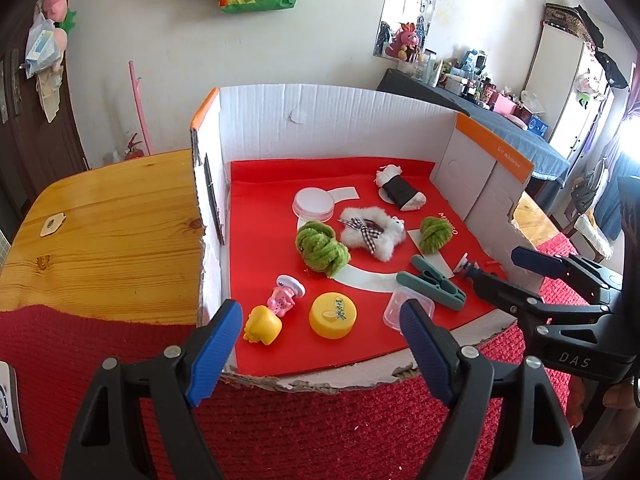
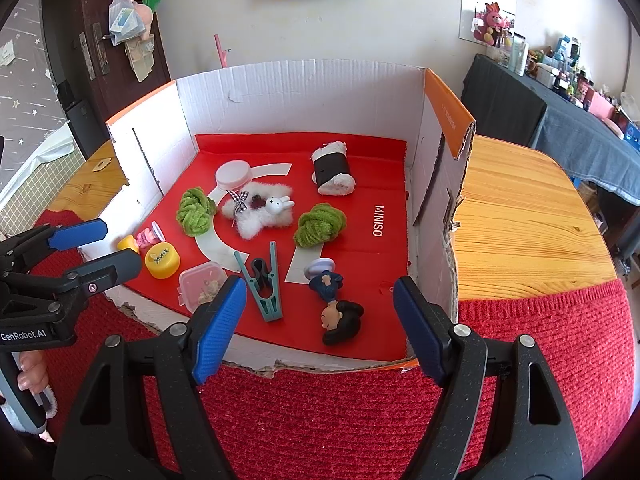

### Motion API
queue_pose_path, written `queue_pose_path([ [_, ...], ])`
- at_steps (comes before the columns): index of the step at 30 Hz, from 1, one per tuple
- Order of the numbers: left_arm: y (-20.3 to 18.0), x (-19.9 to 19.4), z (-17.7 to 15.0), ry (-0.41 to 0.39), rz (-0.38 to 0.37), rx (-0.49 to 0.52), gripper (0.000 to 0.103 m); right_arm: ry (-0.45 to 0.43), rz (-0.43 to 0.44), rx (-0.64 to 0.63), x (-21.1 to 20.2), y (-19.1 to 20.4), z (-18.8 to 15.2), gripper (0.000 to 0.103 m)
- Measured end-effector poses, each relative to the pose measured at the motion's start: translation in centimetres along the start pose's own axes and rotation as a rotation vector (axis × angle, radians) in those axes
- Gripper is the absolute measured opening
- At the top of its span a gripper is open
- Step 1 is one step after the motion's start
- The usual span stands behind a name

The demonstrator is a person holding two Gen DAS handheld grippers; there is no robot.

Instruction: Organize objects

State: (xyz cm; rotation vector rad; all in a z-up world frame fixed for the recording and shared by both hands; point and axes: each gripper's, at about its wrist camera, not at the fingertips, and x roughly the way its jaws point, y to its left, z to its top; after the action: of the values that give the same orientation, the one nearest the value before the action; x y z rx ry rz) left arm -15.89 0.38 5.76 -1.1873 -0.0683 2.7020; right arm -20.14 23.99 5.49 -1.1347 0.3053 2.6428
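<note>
Sitting mid-frame on the worktop (image 2: 520,216), the cardboard box (image 2: 304,92) holds two green yarn balls (image 2: 320,225), one fluffy star (image 2: 258,210), one clip (image 2: 264,284), one yellow tin (image 2: 162,259) and one small tub (image 2: 200,286) on a red "MINISO" sheet (image 2: 376,220). Left tongs (image 1: 320,336) and right tongs (image 2: 318,320) both gape apart, empty, at the bottom edge.

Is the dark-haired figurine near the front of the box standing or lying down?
Lying down. The dark-haired figurine rests flat on the red mat, head toward the box's torn front edge, round base pointing inward.
</note>
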Motion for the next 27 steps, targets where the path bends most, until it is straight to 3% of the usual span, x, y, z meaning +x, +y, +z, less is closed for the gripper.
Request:
queue_pose_path([
  [27, -0.4, -1.4, 0.2, -0.019, -0.006, -0.006, 0.083, -0.023, -0.001, -0.004, -1.2, 0.2, 0.1, 0.076],
])
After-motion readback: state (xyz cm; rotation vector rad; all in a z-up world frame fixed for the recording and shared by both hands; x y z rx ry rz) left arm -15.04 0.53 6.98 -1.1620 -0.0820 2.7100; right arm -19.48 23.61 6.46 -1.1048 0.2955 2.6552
